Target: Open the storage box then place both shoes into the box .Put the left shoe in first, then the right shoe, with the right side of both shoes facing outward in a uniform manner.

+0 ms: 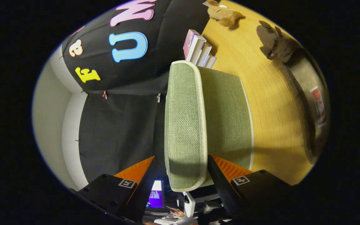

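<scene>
The big yellow table (261, 103) holds the green box (223, 115). Its lid (184, 125) is lifted and stands on edge, between the gripper's (180, 172) two fingers. The fingers are spread wide, one on each side of the lid; I cannot tell if they touch it. Beyond the box stand some books (200, 50). Farther off lie two soft toys, one dark (275, 42) and one tan (223, 13).
</scene>
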`<state>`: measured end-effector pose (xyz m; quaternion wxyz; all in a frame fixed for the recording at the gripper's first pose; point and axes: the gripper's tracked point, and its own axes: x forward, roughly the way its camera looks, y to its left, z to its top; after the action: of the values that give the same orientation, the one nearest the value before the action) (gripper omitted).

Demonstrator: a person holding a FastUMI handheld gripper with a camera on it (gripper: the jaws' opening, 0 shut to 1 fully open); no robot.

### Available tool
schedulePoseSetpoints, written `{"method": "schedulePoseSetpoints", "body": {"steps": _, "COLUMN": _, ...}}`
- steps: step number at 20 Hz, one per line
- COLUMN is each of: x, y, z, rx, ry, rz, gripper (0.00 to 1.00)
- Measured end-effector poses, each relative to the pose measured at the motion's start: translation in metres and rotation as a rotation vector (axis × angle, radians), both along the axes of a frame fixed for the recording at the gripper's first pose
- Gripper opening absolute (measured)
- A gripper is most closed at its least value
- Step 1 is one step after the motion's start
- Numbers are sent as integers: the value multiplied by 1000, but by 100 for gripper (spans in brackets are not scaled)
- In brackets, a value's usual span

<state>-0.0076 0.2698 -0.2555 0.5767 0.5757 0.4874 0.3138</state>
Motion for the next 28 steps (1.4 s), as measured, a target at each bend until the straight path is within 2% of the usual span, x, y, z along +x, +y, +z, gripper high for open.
{"method": "schedulePoseSetpoints", "body": {"steps": 1, "x": -1, "y": 0, "z": -3, "rx": -11, "ry": 3, "rz": 1, "gripper": 96}}
{"method": "schedulePoseSetpoints", "body": {"steps": 2, "x": -1, "y": 1, "z": -5, "rx": -4, "ry": 12, "rz": 10, "gripper": 82}}
{"method": "schedulePoseSetpoints", "body": {"steps": 3, "x": -3, "y": 1, "z": -2, "rx": 15, "ry": 29, "rz": 24, "gripper": 77}}
{"method": "schedulePoseSetpoints", "body": {"steps": 5, "x": -4, "y": 2, "z": 5, "rx": 39, "ry": 52, "rz": 35, "gripper": 76}}
{"method": "schedulePoseSetpoints", "body": {"steps": 7, "x": -4, "y": -1, "z": 9, "rx": 50, "ry": 68, "rz": 30, "gripper": 58}}
{"method": "schedulePoseSetpoints", "body": {"steps": 10, "x": -5, "y": 0, "z": 30, "rx": 121, "ry": 98, "rz": 28, "gripper": 56}}
{"method": "schedulePoseSetpoints", "body": {"steps": 12, "x": 8, "y": 1, "z": 26, "rx": 74, "ry": 97, "rz": -28, "gripper": 23}}
{"method": "schedulePoseSetpoints", "body": {"steps": 15, "x": 5, "y": 16, "z": 43, "rx": 93, "ry": 97, "rz": 10, "gripper": 23}}
{"method": "schedulePoseSetpoints", "body": {"steps": 17, "x": 5, "y": 23, "z": 45, "rx": 56, "ry": 68, "rz": 34, "gripper": 9}}
{"method": "schedulePoseSetpoints", "body": {"steps": 18, "x": 10, "y": 27, "z": 45, "rx": 50, "ry": 60, "rz": 42, "gripper": 5}}
{"method": "schedulePoseSetpoints", "body": {"steps": 22, "x": 15, "y": 35, "z": 75, "rx": 54, "ry": 51, "rz": 42, "gripper": 5}}
{"method": "schedulePoseSetpoints", "body": {"steps": 28, "x": 36, "y": 67, "z": 126, "rx": -29, "ry": -29, "rz": 75, "gripper": 5}}
